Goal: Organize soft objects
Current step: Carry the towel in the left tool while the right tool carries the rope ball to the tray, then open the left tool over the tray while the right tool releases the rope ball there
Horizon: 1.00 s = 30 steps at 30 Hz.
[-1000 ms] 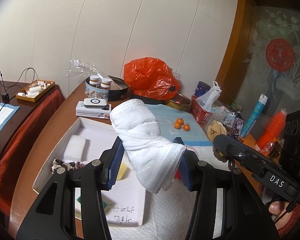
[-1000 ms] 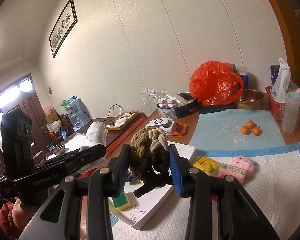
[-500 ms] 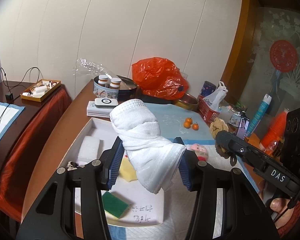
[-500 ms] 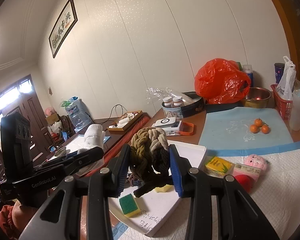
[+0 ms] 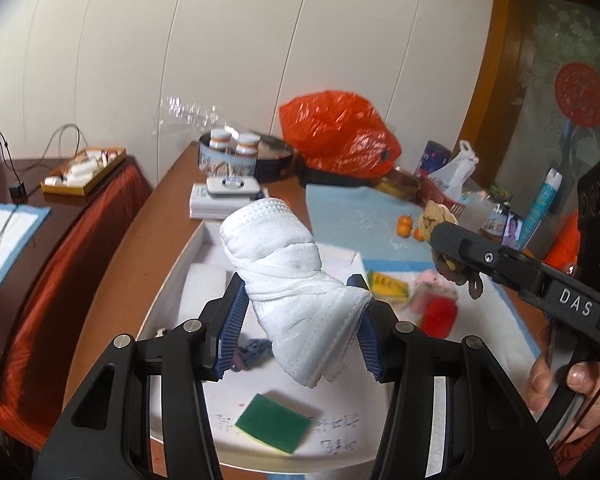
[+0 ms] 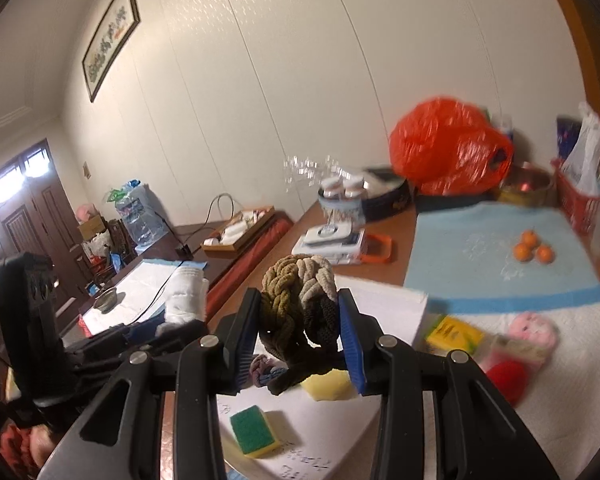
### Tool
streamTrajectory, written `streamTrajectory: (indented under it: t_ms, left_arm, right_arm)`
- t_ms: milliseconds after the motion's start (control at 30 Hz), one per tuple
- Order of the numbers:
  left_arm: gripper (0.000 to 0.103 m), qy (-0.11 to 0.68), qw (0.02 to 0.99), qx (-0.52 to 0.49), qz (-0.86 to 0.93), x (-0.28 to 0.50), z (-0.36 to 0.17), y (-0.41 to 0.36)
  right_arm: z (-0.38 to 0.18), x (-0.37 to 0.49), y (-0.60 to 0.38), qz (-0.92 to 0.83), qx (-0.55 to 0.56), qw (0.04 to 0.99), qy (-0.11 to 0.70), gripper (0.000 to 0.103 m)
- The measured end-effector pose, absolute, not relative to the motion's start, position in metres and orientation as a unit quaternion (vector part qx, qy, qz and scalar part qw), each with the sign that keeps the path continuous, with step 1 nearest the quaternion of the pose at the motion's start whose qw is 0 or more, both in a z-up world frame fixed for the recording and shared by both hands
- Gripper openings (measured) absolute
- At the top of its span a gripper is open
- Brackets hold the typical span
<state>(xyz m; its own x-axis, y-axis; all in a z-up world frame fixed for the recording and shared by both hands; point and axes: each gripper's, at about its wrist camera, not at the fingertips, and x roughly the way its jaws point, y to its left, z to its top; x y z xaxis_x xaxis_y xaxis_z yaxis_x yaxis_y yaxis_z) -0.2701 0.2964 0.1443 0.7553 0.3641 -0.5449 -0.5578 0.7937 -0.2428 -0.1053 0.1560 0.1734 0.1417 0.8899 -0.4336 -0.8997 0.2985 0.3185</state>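
Left hand-held gripper [image 5: 298, 334]: clenched on a rolled white towel [image 5: 296, 296], blue pads pressing both sides, held above the white tray [image 5: 172, 280].

Right hand-held gripper [image 6: 300, 338]: clenched on a braided rope bundle [image 6: 298, 304] of olive, beige and dark cord, also above the tray.

White tray, on the brown tabletop [image 5: 140, 248]: holds a green-and-yellow sponge [image 5: 274, 428] near the front edge, a white foam block [image 5: 202, 292] at the left wall, a small bundle of multicoloured fabric [image 5: 252, 354] near the middle, and handwriting on the floor by the front rim. The right wrist view adds a yellow sponge [image 6: 326, 384] under the rope.

White pad [image 6: 560, 360], right of the tray: yellow packet [image 6: 454, 332], pink plush toy [image 6: 534, 330], red soft item [image 6: 506, 378].

Blue mat [image 6: 480, 256] beyond: three small oranges [image 6: 532, 246].

Round tin [image 5: 252, 158] at the back: two capped jars [image 5: 236, 142]. Orange plastic bag [image 5: 340, 136] beside it.

Left wrist view only: the person's right hand [image 5: 556, 376] on the right tool's handle. Right wrist view only: framed picture [image 6: 110, 40] on the wall.
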Motion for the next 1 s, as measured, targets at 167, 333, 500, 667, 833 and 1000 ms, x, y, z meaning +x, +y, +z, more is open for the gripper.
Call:
streamTrajectory:
  t_ms: [167, 333, 500, 667, 833, 1000]
  left_arm:
    - [0.050, 0.267, 0.906, -0.222, 0.240, -0.267, 0.119, 0.313]
    - [0.050, 0.291, 0.897, -0.238, 0.231, -0.266, 0.097, 0.324]
    - [0.051, 0.315, 0.889, -0.247, 0.221, -0.261, 0.080, 0.331]
    - [0.060, 0.338, 0.881, -0.247, 0.219, -0.256, 0.069, 0.331]
    - [0.103, 0.314, 0.885, -0.234, 0.253, -0.266, 0.073, 0.333]
    - [0.103, 0.292, 0.885, -0.227, 0.282, -0.280, 0.086, 0.335]
  right_arm:
    - [0.151, -0.101, 0.179, 0.585, -0.011, 0.743, 0.326, 0.039]
    - [0.129, -0.096, 0.191, 0.567, -0.013, 0.744, 0.354, 0.040]
    - [0.112, -0.095, 0.208, 0.554, -0.024, 0.744, 0.372, 0.040]
    - [0.098, -0.102, 0.225, 0.555, -0.040, 0.735, 0.387, 0.042]
    - [0.093, -0.111, 0.226, 0.555, -0.044, 0.739, 0.380, 0.096]
    - [0.105, -0.119, 0.219, 0.549, -0.044, 0.758, 0.349, 0.103]
